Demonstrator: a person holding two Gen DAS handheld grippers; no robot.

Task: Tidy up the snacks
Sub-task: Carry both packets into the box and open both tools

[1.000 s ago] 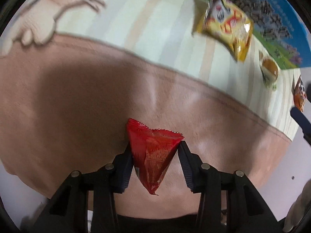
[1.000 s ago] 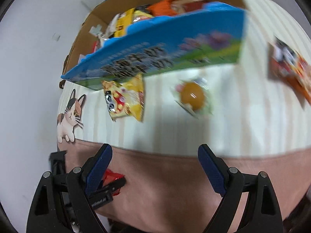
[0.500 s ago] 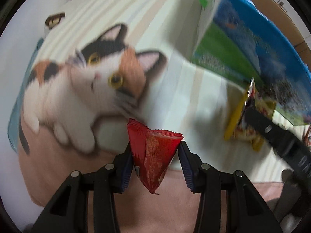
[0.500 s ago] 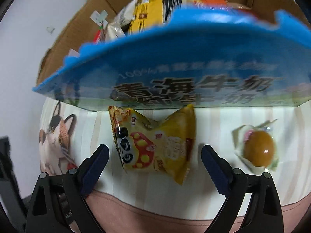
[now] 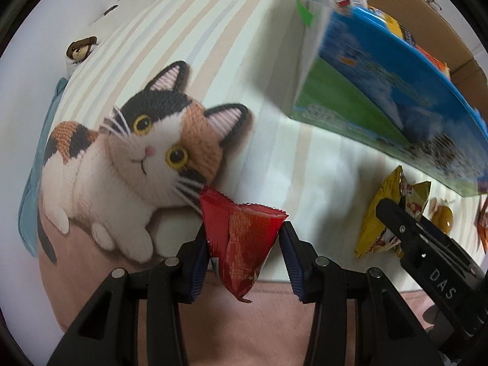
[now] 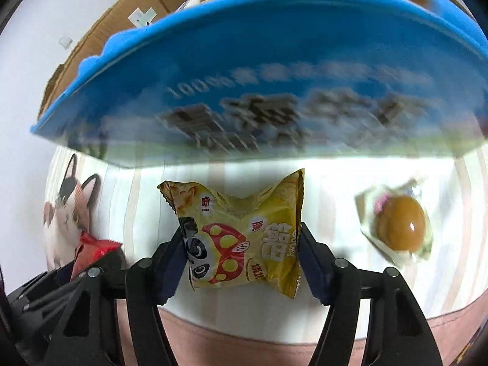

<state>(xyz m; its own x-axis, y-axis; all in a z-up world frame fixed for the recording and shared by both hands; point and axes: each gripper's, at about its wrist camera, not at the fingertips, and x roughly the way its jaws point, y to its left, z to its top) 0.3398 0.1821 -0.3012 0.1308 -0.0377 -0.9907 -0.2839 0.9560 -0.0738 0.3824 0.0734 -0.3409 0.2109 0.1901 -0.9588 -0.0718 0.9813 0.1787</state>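
My left gripper [image 5: 242, 238] is shut on a red snack packet [image 5: 241, 241] and holds it above the bedspread; the packet also shows at the left of the right wrist view [image 6: 91, 250]. My right gripper [image 6: 239, 248] has its jaws on both sides of a yellow snack bag [image 6: 241, 238] lying on the striped cover, touching its edges. The yellow bag also shows in the left wrist view [image 5: 384, 213]. A blue and green carton [image 6: 274, 76] holding several snacks stands just behind it, also in the left wrist view [image 5: 381, 85].
A wrapped brown bun [image 6: 399, 222] lies right of the yellow bag. An orange packet [image 5: 482, 222] lies further right. A cat print [image 5: 134, 158] is on the cover at left. A cardboard box [image 5: 405, 3] stands behind the carton.
My right gripper moved forward and down and closed in around the yellow bag. My left gripper, still holding the red packet, shifted slightly toward the cat print.
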